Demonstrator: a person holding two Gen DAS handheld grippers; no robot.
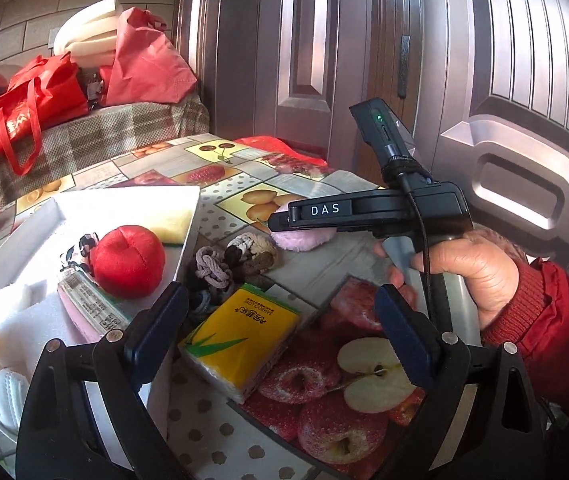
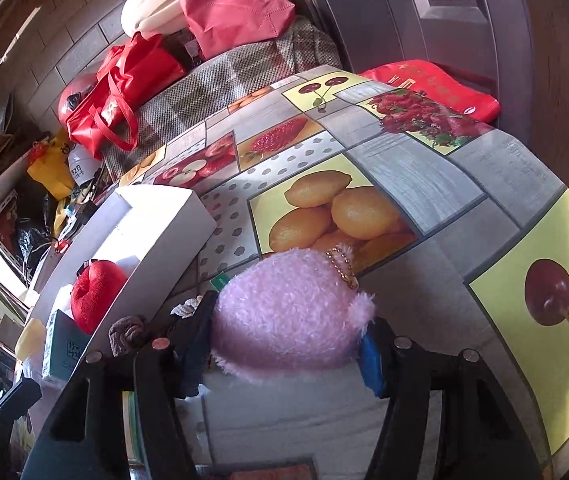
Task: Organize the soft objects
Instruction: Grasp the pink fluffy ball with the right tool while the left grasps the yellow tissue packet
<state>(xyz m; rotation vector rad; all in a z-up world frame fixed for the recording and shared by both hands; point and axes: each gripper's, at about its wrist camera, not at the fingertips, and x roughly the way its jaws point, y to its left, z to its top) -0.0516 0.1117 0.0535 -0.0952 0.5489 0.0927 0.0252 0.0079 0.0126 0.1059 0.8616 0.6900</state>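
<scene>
The right gripper (image 2: 288,344) has its two fingers closed against the sides of a fluffy pink plush toy (image 2: 284,316), which sits low over the worktop (image 2: 424,184), a surface covered in a fruit-print cloth. A small beaded chain (image 2: 342,266) hangs from the top of the toy. In the left wrist view the same toy (image 1: 304,236) shows beneath the right gripper's black body, held by a hand (image 1: 460,276) in a red sleeve.

The left gripper (image 1: 280,328) is spread wide with nothing between its fingers, hovering above a yellow tissue pack (image 1: 240,340) that lies on the cloth just beside the white box (image 1: 188,216).

Inside the box lie a red stuffed apple (image 1: 128,260), a yellow sponge (image 1: 168,220), a pink packet (image 1: 92,308), white foam pieces (image 1: 16,296) and a white face mask (image 1: 4,392). Between the box wall and the plush toy, a cluster of knotted fabric hair ties (image 1: 232,260) crowds the worktop, close to the tissue pack.

Behind the worktop, red shopping bags (image 1: 24,116) and a stack of white foam (image 1: 88,32) rest on a checked cover, with a metal door (image 1: 484,80) beyond.
</scene>
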